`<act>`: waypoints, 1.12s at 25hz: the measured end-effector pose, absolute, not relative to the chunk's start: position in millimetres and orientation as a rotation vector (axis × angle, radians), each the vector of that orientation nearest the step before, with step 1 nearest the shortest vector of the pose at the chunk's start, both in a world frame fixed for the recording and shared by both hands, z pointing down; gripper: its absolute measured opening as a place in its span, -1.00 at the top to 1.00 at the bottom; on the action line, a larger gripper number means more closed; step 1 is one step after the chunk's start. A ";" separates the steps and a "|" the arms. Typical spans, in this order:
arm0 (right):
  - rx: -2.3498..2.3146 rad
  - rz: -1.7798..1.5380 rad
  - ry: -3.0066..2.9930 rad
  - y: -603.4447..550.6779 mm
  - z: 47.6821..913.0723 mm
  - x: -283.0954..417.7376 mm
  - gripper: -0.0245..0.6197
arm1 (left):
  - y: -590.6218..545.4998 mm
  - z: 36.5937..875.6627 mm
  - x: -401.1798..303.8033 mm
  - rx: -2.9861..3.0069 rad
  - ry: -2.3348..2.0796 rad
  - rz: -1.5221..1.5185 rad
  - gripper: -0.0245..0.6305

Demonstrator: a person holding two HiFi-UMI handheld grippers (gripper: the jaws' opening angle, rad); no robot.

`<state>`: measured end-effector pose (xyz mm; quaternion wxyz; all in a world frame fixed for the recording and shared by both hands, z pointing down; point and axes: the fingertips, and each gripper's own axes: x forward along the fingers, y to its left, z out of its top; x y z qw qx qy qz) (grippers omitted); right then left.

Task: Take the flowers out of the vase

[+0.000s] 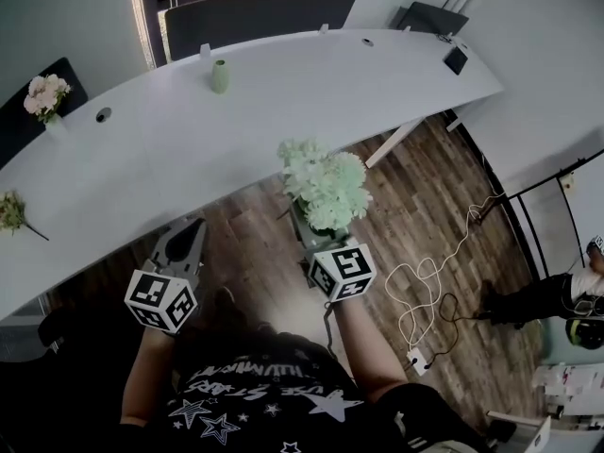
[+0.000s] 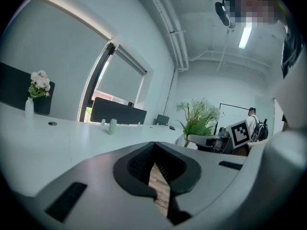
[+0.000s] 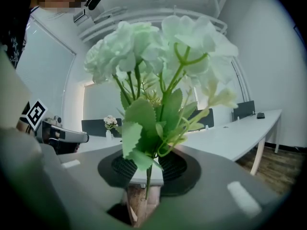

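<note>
right gripper (image 3: 144, 174): clamped on flowers (image 1: 326, 185) stems, blooms up
left gripper (image 1: 185, 232): jaws together, nothing between
flowers: past table (image 1: 283, 111) edge, over floor (image 1: 425, 196)
vase (image 1: 220, 75): on table, 11 o'clock from flowers, well apart

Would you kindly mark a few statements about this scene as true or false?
1. The right hand-held gripper holds the flowers. True.
2. The left hand-held gripper holds a vase. False: it holds nothing.
3. A green vase stands on the table. True.
4. The pink flowers lie flat on the table. False: they stand upright in a white vase.
</note>
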<state>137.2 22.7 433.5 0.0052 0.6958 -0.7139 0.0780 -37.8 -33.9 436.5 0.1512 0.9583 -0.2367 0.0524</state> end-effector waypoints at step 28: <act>2.032 0.258 -2.407 121.4 445.2 125.9 0.60 | 98.2 424.8 -46.6 2.741 -0.852 0.182 0.91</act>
